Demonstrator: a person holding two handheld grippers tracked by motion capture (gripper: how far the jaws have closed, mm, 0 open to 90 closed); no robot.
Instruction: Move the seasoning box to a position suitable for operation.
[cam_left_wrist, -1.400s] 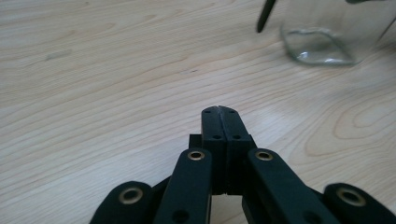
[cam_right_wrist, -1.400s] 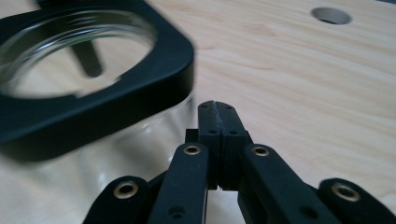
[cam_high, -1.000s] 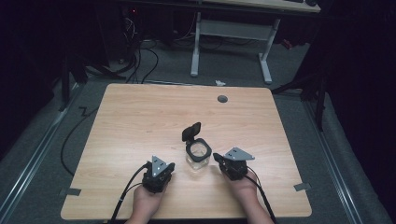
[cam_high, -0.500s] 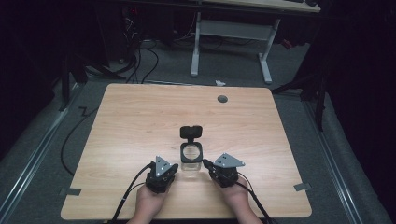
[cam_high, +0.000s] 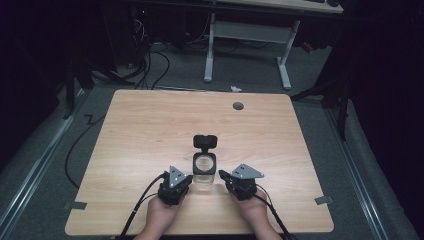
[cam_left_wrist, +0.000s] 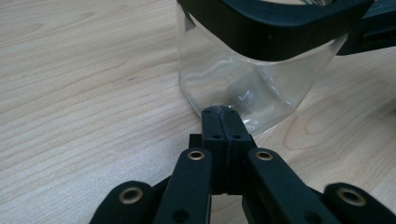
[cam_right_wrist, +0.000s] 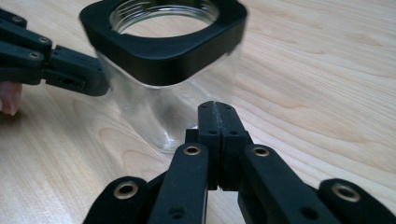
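The clear glass jar (cam_high: 204, 172) stands upright near the front edge of the wooden table (cam_high: 150, 125), between the two grippers. It has a square black collar around its open mouth, and its black flip lid (cam_high: 205, 141) stands open on the far side, pointing away from the person.

Left gripper (cam_high: 184, 186): jaws pressed together with nothing between them. In the left gripper view the closed tips (cam_left_wrist: 223, 122) sit low at the jar's (cam_left_wrist: 243, 88) glass wall – touching or just short of it, I cannot tell which.

Right gripper (cam_high: 223, 176): jaws likewise pressed together and empty. In the right gripper view its tips (cam_right_wrist: 218, 120) are just beside the jar's (cam_right_wrist: 168, 60) lower wall, and the left gripper's closed jaws (cam_right_wrist: 70, 70) meet the jar from the opposite side, just under the collar.

Change against the earlier frames: a second ago the jar stood turned, with its lid angled toward the upper left, and the right gripper sat farther out to the right. The jar is now squared to the table edge with the lid pointing straight back – the right gripper has come in close to its side. The left gripper has kept its place.
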